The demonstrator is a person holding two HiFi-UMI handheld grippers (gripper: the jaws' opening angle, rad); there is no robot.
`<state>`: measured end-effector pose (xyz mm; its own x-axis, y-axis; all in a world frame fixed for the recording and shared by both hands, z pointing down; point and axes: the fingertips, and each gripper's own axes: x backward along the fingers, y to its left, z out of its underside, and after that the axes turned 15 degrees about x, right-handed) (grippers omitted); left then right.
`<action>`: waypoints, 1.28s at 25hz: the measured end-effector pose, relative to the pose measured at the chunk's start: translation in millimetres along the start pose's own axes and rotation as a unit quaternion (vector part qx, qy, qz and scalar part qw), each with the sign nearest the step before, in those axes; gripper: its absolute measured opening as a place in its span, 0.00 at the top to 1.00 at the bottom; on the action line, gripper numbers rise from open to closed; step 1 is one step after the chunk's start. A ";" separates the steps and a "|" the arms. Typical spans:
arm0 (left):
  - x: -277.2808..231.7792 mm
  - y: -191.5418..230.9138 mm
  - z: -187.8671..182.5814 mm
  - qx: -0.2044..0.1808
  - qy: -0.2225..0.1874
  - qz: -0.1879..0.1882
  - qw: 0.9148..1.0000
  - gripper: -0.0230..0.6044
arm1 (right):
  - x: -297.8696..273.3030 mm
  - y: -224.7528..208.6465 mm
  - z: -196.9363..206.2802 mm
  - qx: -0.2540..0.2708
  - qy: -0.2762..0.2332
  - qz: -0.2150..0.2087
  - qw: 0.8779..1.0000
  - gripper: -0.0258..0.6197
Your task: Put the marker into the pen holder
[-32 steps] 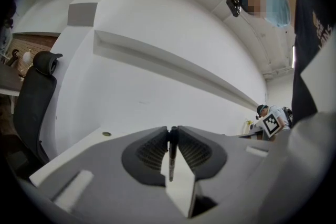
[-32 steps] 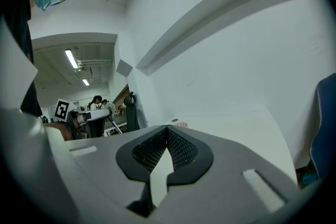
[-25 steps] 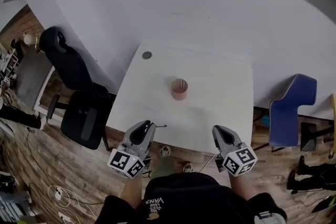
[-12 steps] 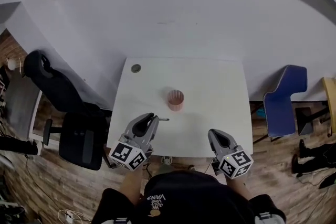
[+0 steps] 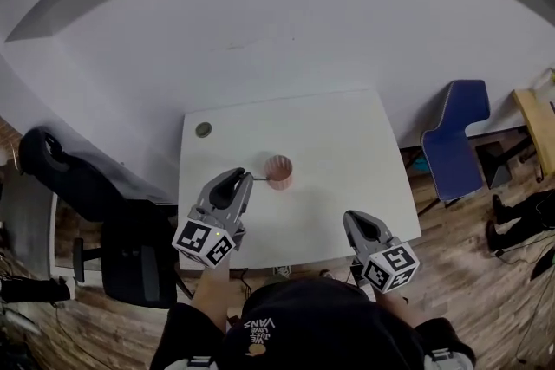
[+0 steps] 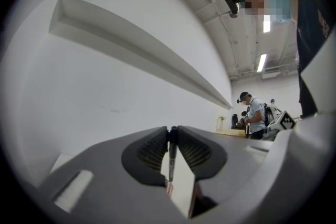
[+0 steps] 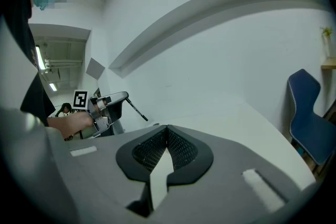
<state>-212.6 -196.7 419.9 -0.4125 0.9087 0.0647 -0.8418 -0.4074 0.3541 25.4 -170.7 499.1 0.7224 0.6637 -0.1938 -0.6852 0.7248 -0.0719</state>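
Note:
A ribbed pink pen holder stands near the middle of the white table. My left gripper is held above the table's front left and is shut on a thin dark marker, whose tip reaches the holder's left rim. In the left gripper view the marker is clamped upright between the pads of the left gripper, with a sliver of the pen holder below. My right gripper hovers at the front right, shut and empty. The right gripper view shows the right gripper with jaws together, and the marker at the far left.
A small round dark disc lies at the table's far left corner. A black office chair stands left of the table and a blue chair to its right. A white wall runs behind the table.
My left gripper has carried the marker forward and right, so its tip now meets the pen holder's rim. The right gripper has stayed at the front right.

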 end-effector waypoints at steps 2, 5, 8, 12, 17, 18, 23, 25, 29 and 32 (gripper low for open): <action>-6.9 4.3 1.5 0.000 0.004 0.007 1.000 0.78 | 2.3 -1.3 0.9 -0.002 0.000 0.012 1.000 0.95; -18.0 7.7 7.7 -0.001 0.017 0.019 1.000 0.78 | 7.1 -3.4 2.9 -0.006 0.001 0.030 1.000 0.95; -29.9 13.4 17.2 -0.004 0.034 0.027 0.999 0.78 | 10.0 -7.0 4.0 -0.010 0.003 0.047 0.999 0.95; -43.8 21.8 30.6 -0.007 0.058 0.032 0.998 0.78 | 12.9 -12.0 6.8 -0.014 0.008 0.063 0.998 0.95; -53.7 31.0 52.4 0.000 0.081 0.033 0.996 0.78 | 11.5 -14.6 12.7 -0.021 0.017 0.074 0.997 0.95; -54.5 32.4 58.0 0.003 0.086 0.032 0.996 0.78 | 10.8 -14.5 13.0 -0.022 0.017 0.075 0.997 0.95; -64.8 43.3 81.2 0.023 0.111 0.027 0.993 0.78 | 0.8 -19.4 11.3 -0.026 0.022 0.075 0.997 0.95; -64.1 43.8 89.6 0.028 0.119 0.026 0.992 0.78 | 2.3 -18.9 13.6 -0.028 0.023 0.076 0.996 0.95; -65.0 47.2 105.9 0.036 0.137 0.025 0.990 0.78 | 3.5 -22.1 17.5 -0.031 0.027 0.084 0.996 0.95; -71.7 52.9 115.1 0.042 0.151 0.024 0.987 0.78 | -0.8 -28.3 18.8 -0.037 0.032 0.090 0.995 0.95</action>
<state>-187.5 -272.9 541.4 -0.5469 0.8147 -0.1927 -0.7918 -0.4286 0.4352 45.9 -188.3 519.6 0.5825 0.7663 -0.2709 -0.8089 0.5791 -0.1014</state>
